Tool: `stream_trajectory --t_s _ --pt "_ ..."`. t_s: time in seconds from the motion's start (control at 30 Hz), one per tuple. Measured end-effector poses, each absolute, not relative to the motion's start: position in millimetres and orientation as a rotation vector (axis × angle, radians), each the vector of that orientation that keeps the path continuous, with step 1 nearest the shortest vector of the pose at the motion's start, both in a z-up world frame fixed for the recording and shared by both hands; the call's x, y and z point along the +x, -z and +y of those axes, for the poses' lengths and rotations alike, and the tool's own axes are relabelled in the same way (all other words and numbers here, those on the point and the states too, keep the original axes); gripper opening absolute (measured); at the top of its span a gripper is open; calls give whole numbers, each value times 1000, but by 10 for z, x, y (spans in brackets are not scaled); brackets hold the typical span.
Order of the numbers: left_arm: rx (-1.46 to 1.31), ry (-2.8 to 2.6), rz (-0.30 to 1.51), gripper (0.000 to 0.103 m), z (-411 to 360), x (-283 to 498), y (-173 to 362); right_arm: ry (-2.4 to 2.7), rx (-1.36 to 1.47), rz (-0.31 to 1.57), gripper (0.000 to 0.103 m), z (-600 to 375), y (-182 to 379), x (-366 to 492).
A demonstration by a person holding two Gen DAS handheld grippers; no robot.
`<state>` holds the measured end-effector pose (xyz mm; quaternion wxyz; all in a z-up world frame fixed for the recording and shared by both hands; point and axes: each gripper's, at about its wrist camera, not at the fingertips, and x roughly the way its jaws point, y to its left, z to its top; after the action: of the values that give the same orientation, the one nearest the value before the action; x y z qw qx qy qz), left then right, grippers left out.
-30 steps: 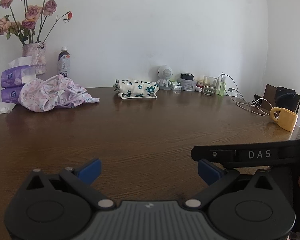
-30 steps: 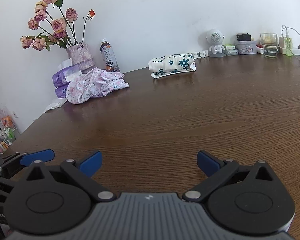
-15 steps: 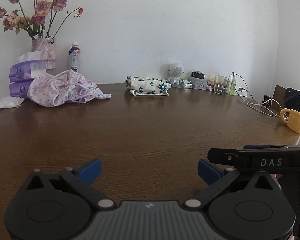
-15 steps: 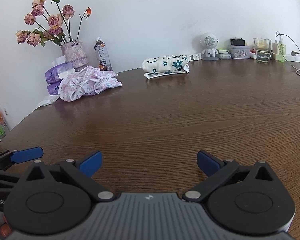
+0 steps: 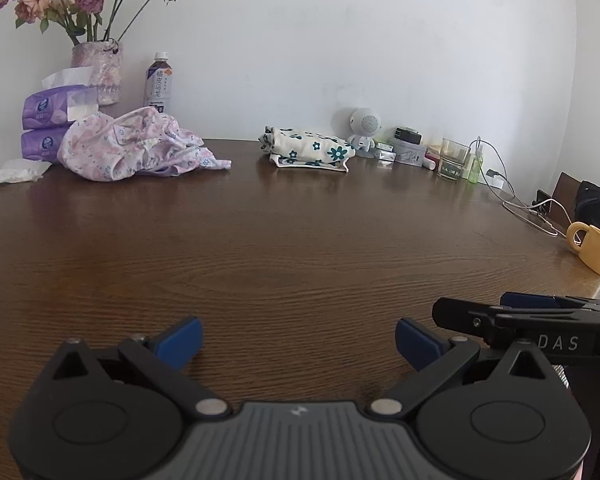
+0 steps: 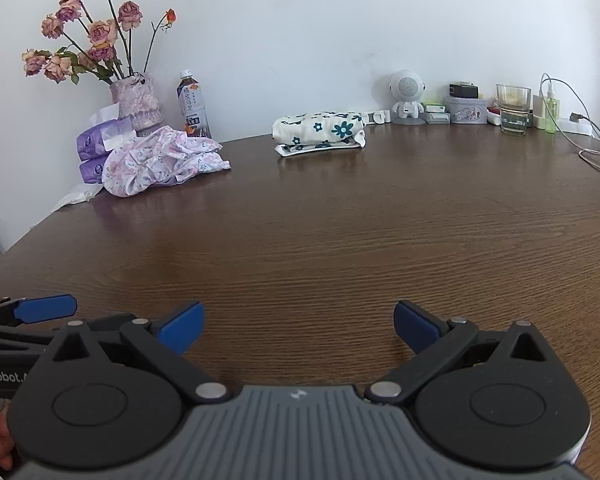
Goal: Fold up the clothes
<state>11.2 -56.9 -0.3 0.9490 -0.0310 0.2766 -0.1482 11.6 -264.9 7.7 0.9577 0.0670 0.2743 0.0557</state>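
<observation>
A crumpled pink floral garment [image 5: 136,148] [image 6: 162,164] lies in a heap at the far left of the brown table [image 5: 300,248] [image 6: 340,232]. A folded white garment with teal flowers [image 5: 308,152] [image 6: 320,132] rests near the wall at the back middle. My left gripper [image 5: 298,340] is open over the near table edge, holding nothing. My right gripper [image 6: 298,328] is open too, also empty and far from both garments. Each gripper shows at the edge of the other's view.
A vase of dried roses [image 6: 136,100], a drink bottle [image 6: 192,106] and purple tissue packs [image 5: 48,120] stand behind the pink heap. A small white speaker [image 6: 408,96], a tin, a glass [image 6: 512,108], cables and a yellow mug [image 5: 594,250] line the back and right.
Both views have shifted: the garments and vase sit further right in the left wrist view. The right gripper seen there has dropped lower and rightward. Both stay open.
</observation>
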Motion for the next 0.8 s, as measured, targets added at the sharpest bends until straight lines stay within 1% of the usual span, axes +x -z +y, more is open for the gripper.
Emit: stream_trajectory --t_s 0.8 --pt "-83 316 583 103 -580 132 -2 -109 146 557 103 -2666 -56 99"
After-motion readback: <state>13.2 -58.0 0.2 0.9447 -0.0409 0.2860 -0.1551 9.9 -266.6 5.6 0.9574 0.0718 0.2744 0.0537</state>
